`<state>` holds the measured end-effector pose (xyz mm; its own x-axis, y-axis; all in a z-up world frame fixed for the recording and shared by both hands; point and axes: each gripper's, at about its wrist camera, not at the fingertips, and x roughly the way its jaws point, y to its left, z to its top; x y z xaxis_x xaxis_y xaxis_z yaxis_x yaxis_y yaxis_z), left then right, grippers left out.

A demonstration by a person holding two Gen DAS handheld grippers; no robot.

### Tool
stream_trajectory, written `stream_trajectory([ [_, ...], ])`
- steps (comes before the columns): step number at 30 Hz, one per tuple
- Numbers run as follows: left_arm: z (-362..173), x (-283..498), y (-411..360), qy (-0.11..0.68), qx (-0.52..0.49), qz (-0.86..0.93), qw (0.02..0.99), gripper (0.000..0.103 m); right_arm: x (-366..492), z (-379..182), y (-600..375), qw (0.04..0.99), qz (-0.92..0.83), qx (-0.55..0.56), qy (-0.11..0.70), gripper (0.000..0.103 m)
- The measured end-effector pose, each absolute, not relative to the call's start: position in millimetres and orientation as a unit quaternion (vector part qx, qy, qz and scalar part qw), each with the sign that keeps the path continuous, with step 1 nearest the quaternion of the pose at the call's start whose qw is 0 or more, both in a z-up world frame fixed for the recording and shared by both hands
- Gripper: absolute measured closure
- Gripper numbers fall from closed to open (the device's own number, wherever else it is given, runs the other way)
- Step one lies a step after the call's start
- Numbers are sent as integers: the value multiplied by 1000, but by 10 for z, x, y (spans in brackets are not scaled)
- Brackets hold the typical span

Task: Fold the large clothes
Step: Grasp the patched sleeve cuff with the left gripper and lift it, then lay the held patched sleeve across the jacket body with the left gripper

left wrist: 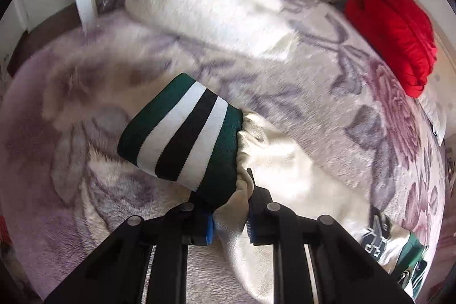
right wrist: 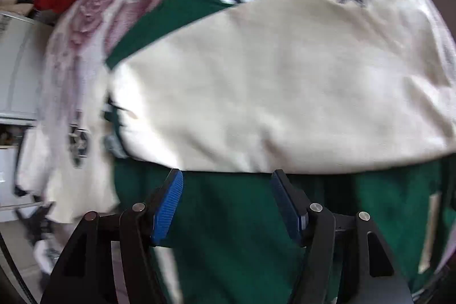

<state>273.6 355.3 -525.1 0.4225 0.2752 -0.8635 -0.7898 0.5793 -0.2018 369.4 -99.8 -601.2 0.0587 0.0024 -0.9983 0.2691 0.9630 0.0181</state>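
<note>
now | left fingers (left wrist: 228,214) seemingly clamped on sleeve (left wrist: 256,161) | right fingers (right wrist: 226,181) apart above jacket (right wrist: 256,218)

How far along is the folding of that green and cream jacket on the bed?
About midway. Done: one cream sleeve already lies folded across the green jacket body. In hand: the left gripper is shut on the other cream sleeve by its green, white and black striped cuff. The right gripper hovers open, holding nothing. Left: laying that sleeve over, then folding the body.

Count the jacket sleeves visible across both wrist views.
2: one cream sleeve gripped near its striped cuff by the left gripper; another sleeve folded across the green jacket body.
</note>
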Motion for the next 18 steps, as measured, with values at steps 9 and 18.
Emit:
stream_trajectory([
  [9,-4017,3187,2545,375,-112,288,874,90,3833,-6195,-940,729,-185,-27,658,9],
  [18,-3487,3618,582,376,-6,125,918,91,3850,-6057,-1401,750,-89,74,651,9],
])
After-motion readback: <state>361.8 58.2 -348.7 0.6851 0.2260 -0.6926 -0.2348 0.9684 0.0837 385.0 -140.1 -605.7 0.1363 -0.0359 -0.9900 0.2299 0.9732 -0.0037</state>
